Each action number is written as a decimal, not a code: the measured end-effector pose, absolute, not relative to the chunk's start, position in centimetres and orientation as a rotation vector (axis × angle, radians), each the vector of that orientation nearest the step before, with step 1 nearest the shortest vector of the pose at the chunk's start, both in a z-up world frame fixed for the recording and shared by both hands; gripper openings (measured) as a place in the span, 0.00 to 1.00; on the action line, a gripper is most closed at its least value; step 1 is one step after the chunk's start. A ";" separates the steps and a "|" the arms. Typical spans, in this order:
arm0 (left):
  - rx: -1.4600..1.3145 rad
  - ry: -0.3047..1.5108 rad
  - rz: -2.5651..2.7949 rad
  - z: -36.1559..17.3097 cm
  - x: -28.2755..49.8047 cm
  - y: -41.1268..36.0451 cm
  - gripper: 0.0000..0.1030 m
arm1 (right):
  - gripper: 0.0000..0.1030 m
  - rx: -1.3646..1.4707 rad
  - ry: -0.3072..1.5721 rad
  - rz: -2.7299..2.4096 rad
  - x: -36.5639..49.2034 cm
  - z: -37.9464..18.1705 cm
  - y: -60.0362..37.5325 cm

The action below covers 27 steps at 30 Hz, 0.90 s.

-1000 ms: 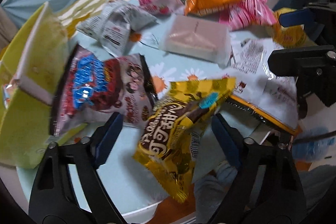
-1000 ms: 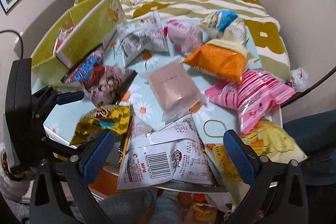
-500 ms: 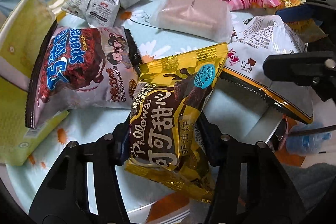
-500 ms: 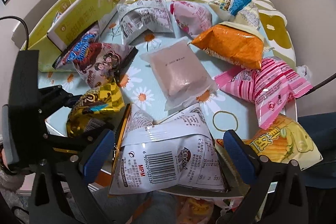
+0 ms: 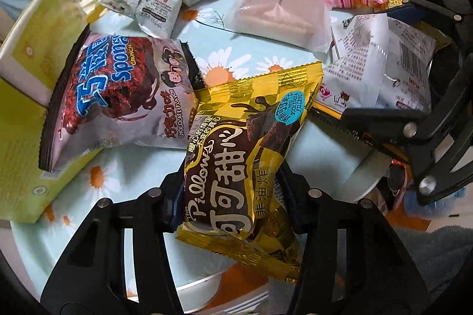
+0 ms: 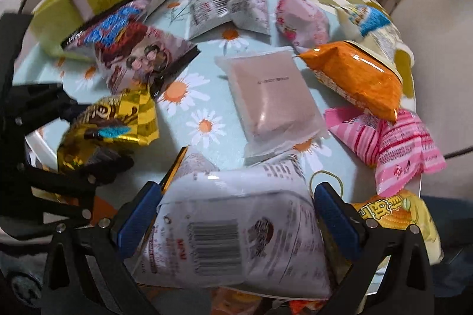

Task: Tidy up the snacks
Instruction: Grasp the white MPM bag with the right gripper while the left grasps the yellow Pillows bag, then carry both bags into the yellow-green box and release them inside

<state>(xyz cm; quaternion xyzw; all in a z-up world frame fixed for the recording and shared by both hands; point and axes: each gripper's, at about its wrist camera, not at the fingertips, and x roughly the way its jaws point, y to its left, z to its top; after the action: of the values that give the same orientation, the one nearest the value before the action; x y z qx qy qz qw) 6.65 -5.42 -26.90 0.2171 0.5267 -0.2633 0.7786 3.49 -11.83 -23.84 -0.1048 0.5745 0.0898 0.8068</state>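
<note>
Left gripper (image 5: 233, 193) jaws clenched on yellow pack (image 5: 245, 161); right gripper (image 6: 236, 214) jaws released, straddling white pack (image 6: 233, 229) at 6 o'clock. Next: clench, lift.

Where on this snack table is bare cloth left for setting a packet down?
One patch lies between the brown packet, the yellow packet and the white bag. Another lies beside the green box, near the table edge. The far side is crowded.

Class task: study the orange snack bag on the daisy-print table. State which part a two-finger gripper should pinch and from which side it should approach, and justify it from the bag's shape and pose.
Probably best to pinch the orange snack bag across its flat crimped end seam, the pointed tip toward the pale pink packet, coming down from above. Its middle is puffed and glossy, so pads may slip there; that end faces bare tablecloth, while a pink striped bag crowds the other.
</note>
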 end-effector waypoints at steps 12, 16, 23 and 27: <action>0.470 1.138 -0.566 -26.9 6.2 -5.4 0.49 | 1.00 -0.309 1.220 0.202 3.5 -24.4 -10.9; 0.469 1.147 -0.559 -27.1 6.2 -5.2 0.49 | 1.00 -0.304 1.284 0.200 4.0 -26.1 -10.9; 0.458 1.146 -0.556 -27.1 6.2 -5.2 0.49 | 0.86 -0.309 1.266 0.220 4.1 -26.5 -10.9; 0.460 1.139 -0.553 -26.9 5.9 -5.3 0.49 | 0.77 -0.302 1.272 0.221 4.0 -25.7 -11.2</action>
<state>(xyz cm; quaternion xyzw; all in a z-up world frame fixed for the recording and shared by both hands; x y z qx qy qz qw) 5.94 -5.34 -26.88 0.2131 0.5273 -0.2561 0.7816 4.02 -11.19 -25.73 -0.1401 0.5904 0.1025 0.7882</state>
